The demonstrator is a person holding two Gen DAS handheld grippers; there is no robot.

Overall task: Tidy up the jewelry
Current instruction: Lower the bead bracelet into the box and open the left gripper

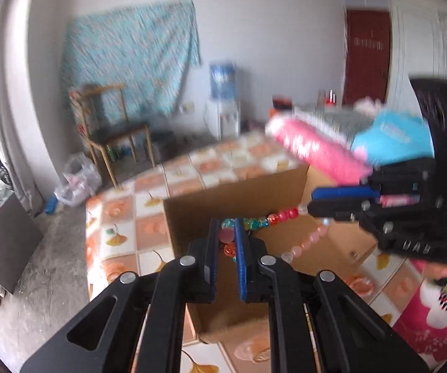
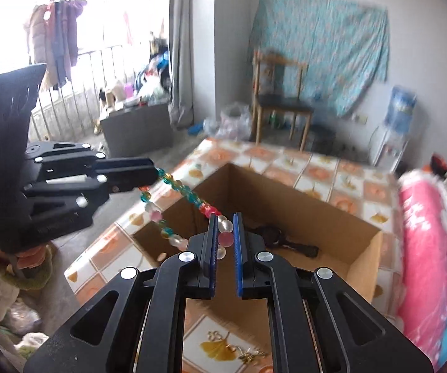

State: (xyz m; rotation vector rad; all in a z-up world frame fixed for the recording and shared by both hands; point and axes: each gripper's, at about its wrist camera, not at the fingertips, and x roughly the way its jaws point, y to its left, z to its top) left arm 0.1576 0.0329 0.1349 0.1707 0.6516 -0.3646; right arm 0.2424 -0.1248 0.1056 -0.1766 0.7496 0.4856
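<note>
both views are smeared by motion, so the far room stays soft: the wooden chair [image 2: 280, 99], the blue patterned cloth [image 2: 322, 49] on the wall and the water dispenser [image 2: 399, 115] are only rough shapes. a dark object [image 2: 285, 242] lies on the floor of the cardboard box [image 2: 285, 199], too blurred to name. the lower part of the box is hidden behind the gripper bodies in each view, and the pink cushion [image 2: 422, 248] is cut off by the right edge of the right wrist view.

the bead necklace [image 1: 273, 217] hangs in the air above the open box, which sits on the orange-and-white checked tablecloth [image 2: 316, 171] near its front edge. its long axis runs from one gripper to the other, a double strand (one line nearly taut, the other sagging below it). the colours go from teal and clear beads through red to pale pink.

the left gripper [image 1: 226, 242] is nearly closed, its blue pads pinching beads at one end of the necklace. the right gripper [image 2: 225, 236] is likewise clamped down, with pale pink and white beads caught between its pads. in the left wrist view the right gripper comes in from the right edge, level with the box's far rim.
</note>
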